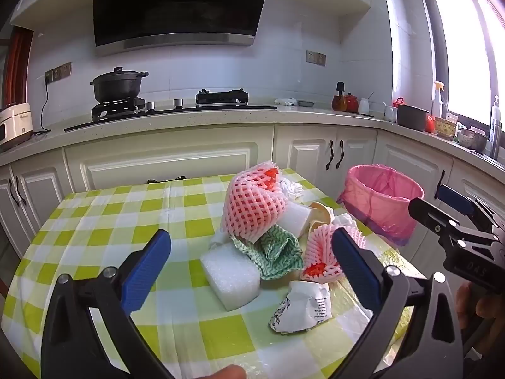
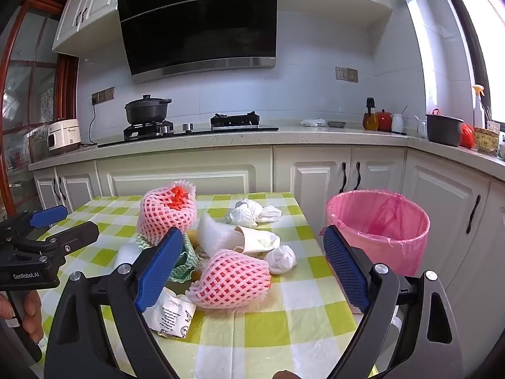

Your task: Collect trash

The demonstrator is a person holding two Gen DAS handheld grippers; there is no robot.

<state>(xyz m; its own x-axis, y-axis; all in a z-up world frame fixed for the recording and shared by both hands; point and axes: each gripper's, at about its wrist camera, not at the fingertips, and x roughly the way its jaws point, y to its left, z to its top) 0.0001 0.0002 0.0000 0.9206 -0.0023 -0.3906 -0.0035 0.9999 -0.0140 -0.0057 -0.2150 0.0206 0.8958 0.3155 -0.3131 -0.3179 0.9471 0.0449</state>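
A pile of trash lies on the green-checked table (image 1: 104,221): a large pink foam net (image 1: 252,205), a smaller pink net (image 2: 232,279), a white foam block (image 1: 230,273), a green patterned cloth (image 1: 277,252), a crumpled printed paper (image 1: 304,308) and white tissue balls (image 2: 252,211). My left gripper (image 1: 252,265) is open and empty, above the table just short of the foam block. My right gripper (image 2: 254,268) is open and empty, hovering over the smaller net. A pink-lined bin (image 2: 378,227) stands right of the table.
White kitchen cabinets (image 1: 176,158) run behind the table, with a stove and a black pot (image 1: 118,83) on the counter. Jars, bowls and bottles stand along the right counter (image 2: 442,132). The bin sits off the table's right edge (image 1: 382,202).
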